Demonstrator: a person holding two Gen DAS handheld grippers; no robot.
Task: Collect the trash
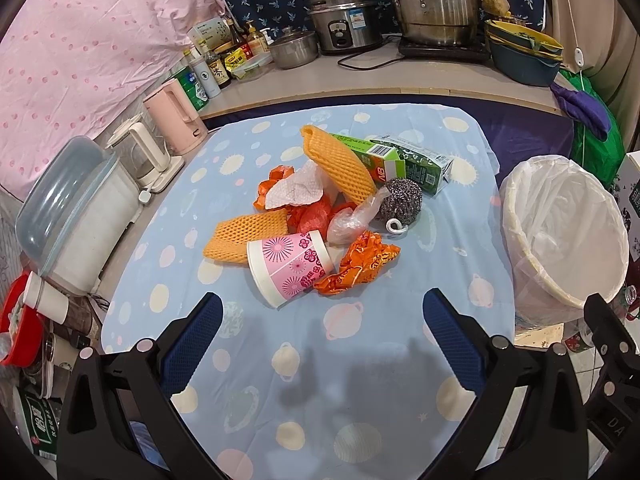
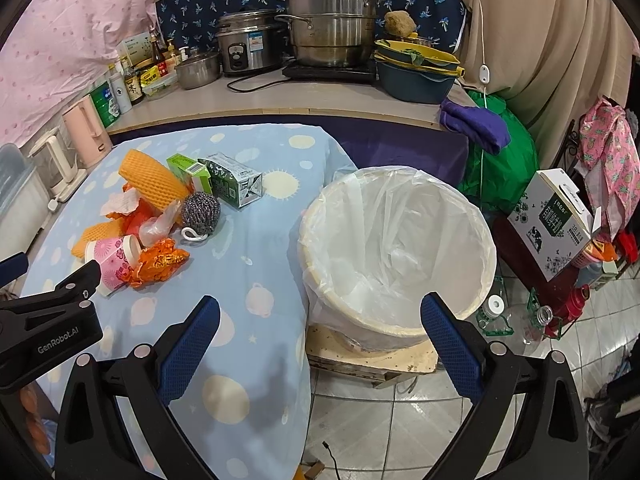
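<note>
A heap of trash lies mid-table on the blue cloth [image 1: 280, 360]: a tipped pink paper cup [image 1: 290, 266], a crumpled orange wrapper [image 1: 356, 264], orange foam nets [image 1: 338, 162], a tissue [image 1: 294, 190], a clear plastic bag [image 1: 352, 218], a steel scourer [image 1: 400, 202] and green cartons [image 1: 416, 164]. My left gripper [image 1: 322, 316] hovers open just short of the cup, nothing between its fingers. A white-lined bin [image 2: 396, 248] stands right of the table. My right gripper [image 2: 320, 320] is open over the table edge and the bin's near rim. The heap also shows in the right wrist view, with the cup [image 2: 114, 258] at the left.
Kettles [image 1: 176, 120] and a lidded container [image 1: 76, 216] line the table's left side. A counter behind holds bottles, a rice cooker [image 1: 344, 24], a steamer pot [image 1: 432, 4] and stacked basins [image 1: 524, 52]. Right of the bin are a milk box [image 2: 556, 220] and bottles on the tiled floor [image 2: 440, 420].
</note>
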